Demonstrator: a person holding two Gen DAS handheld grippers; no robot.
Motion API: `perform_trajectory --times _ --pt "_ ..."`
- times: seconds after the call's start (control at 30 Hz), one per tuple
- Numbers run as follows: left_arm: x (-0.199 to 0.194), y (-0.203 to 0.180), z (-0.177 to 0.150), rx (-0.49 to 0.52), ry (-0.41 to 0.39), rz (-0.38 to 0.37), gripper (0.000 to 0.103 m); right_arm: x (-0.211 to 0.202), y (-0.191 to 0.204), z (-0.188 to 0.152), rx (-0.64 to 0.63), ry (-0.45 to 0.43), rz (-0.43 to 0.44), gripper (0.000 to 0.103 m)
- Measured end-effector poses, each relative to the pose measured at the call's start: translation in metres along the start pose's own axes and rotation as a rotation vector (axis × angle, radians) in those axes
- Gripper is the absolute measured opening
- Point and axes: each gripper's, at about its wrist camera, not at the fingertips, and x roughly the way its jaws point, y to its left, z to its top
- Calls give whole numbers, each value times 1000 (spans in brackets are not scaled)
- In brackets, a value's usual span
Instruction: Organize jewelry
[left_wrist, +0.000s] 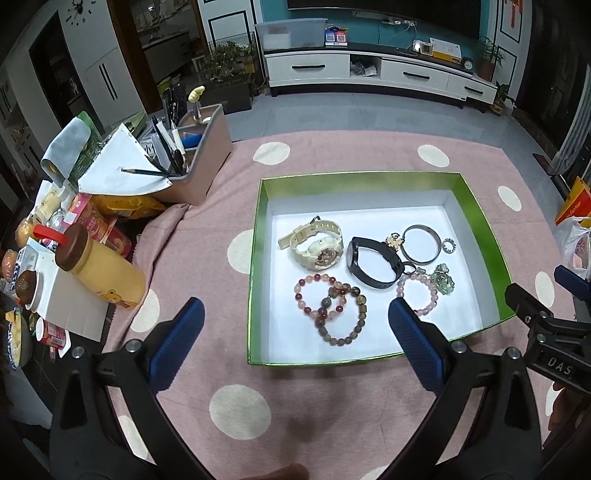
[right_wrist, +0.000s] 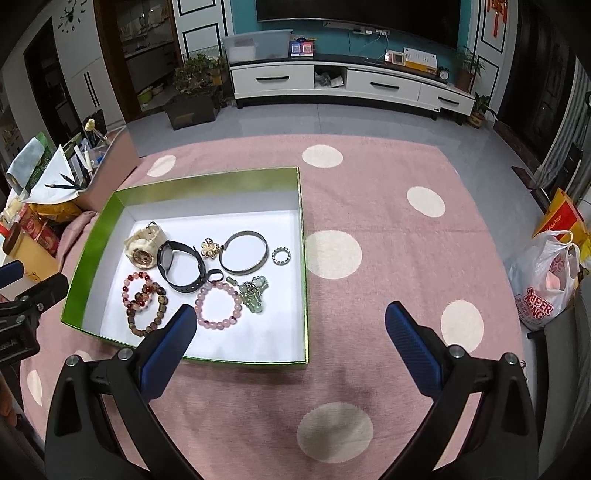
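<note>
A green box (left_wrist: 480, 229) (right_wrist: 303, 221) with a white floor lies on the pink dotted cloth. Inside it are a cream watch (left_wrist: 314, 243) (right_wrist: 142, 242), a black watch (left_wrist: 373, 264) (right_wrist: 181, 267), a dark bangle (left_wrist: 421, 243) (right_wrist: 243, 253), a gold flower brooch (left_wrist: 393, 242) (right_wrist: 209, 248), a small ring (left_wrist: 449, 246) (right_wrist: 281, 256), red and brown bead bracelets (left_wrist: 332, 306) (right_wrist: 146, 302), a pink bead bracelet (left_wrist: 417, 291) (right_wrist: 219, 304) and a green jade pendant (left_wrist: 443, 280) (right_wrist: 253, 293). My left gripper (left_wrist: 295, 321) hangs open over the box's near edge. My right gripper (right_wrist: 290, 325) is open, right of the jewelry.
A pen holder (left_wrist: 199, 155) with pencils and paper, a yellow bottle (left_wrist: 99, 266) and snack packets crowd the table's left. A plastic bag (right_wrist: 546, 280) and a red-yellow box (right_wrist: 561, 214) sit at the right edge. A TV cabinet (right_wrist: 351, 81) stands beyond.
</note>
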Motion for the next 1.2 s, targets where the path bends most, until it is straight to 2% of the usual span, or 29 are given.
perform_trajectory --times 0.7,1.2 --pt "22 5 -7 -9 61 59 101 2 10 4 -45 -6 -8 102" --pt "24 0 -3 18 56 63 101 4 18 9 -50 -7 -7 102"
